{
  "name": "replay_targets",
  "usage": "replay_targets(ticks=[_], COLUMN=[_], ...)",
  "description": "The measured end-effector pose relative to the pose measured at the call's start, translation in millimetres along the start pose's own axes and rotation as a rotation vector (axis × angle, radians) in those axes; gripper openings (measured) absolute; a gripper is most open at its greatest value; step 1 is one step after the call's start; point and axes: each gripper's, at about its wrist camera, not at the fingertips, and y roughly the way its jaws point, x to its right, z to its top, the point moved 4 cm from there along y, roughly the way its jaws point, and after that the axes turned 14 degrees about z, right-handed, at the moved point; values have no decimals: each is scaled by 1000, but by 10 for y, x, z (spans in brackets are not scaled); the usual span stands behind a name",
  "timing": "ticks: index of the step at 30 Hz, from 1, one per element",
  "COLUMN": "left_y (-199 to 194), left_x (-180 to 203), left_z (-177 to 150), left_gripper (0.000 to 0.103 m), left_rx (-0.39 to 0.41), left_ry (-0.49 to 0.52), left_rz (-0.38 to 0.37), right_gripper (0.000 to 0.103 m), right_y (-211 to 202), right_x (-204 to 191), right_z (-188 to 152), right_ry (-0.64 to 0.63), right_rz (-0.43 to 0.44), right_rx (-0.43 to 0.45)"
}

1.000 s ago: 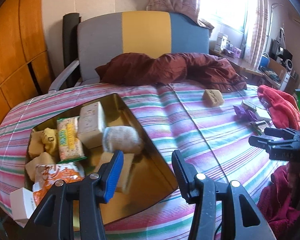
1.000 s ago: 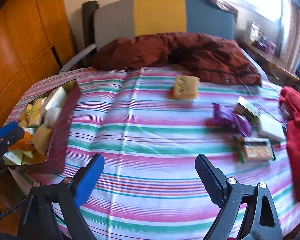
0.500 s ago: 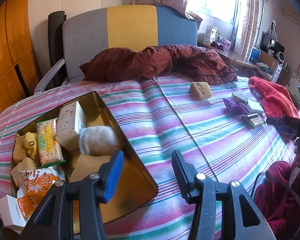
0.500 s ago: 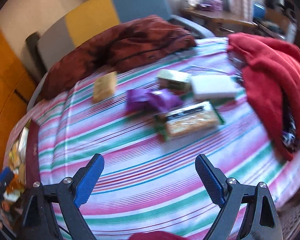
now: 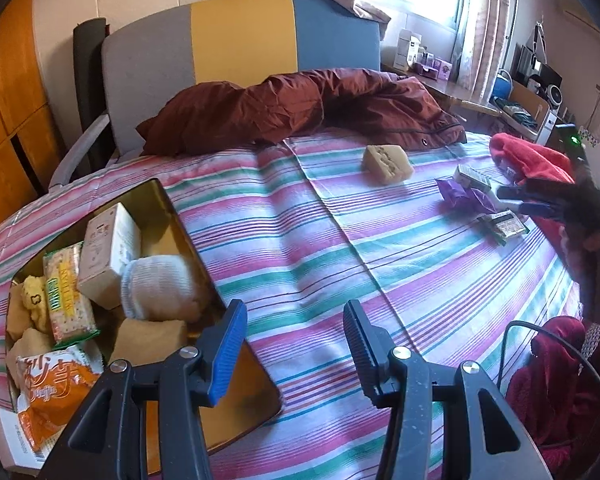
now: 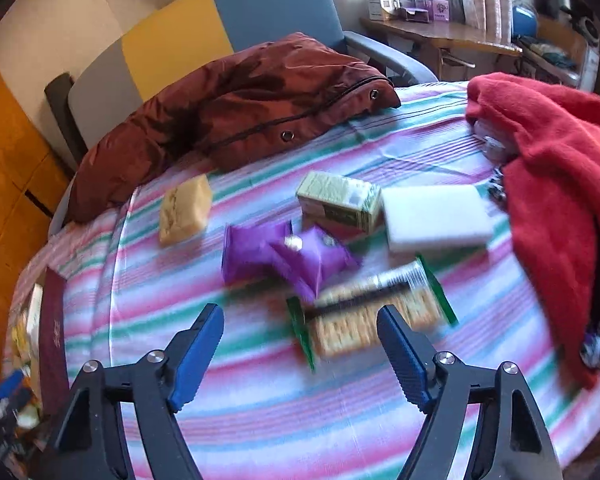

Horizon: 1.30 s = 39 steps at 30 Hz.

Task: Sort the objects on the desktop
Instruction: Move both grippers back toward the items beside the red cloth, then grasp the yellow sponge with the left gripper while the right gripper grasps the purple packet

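My left gripper is open and empty above the striped cloth, beside the gold tin that holds several snacks, a white box and a rolled white sock. My right gripper is open and empty, just short of a green cracker pack. Beyond it lie purple packets, a green box, a white block and a tan sponge. The right gripper also shows in the left wrist view, over the cracker pack.
A maroon jacket lies at the back of the table. A red garment is heaped at the right edge. A chair stands behind. The tin's dark red side is at the far left in the right wrist view.
My right gripper has swung right and moved down close to the cracker pack and purple packets. My left gripper has drifted slightly right, away from the tin. Both stay open.
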Motion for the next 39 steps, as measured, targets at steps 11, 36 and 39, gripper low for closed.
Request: replay_targets(ticks=[11, 36, 39], left_y=[199, 1237, 1372], left_x=[451, 1250, 1313], left_z=[376, 1277, 1341], left_gripper=[51, 51, 51], left_rx=[-13, -123, -130], left_ry=[52, 36, 31], left_rz=[-81, -255, -254], right_gripper=[72, 49, 49], right_y=[537, 708, 728], right_x=[377, 222, 183], right_z=[242, 232, 232], right_ry=[129, -120, -169], right_rz=[14, -128, -154], right_rx=[-42, -118, -129])
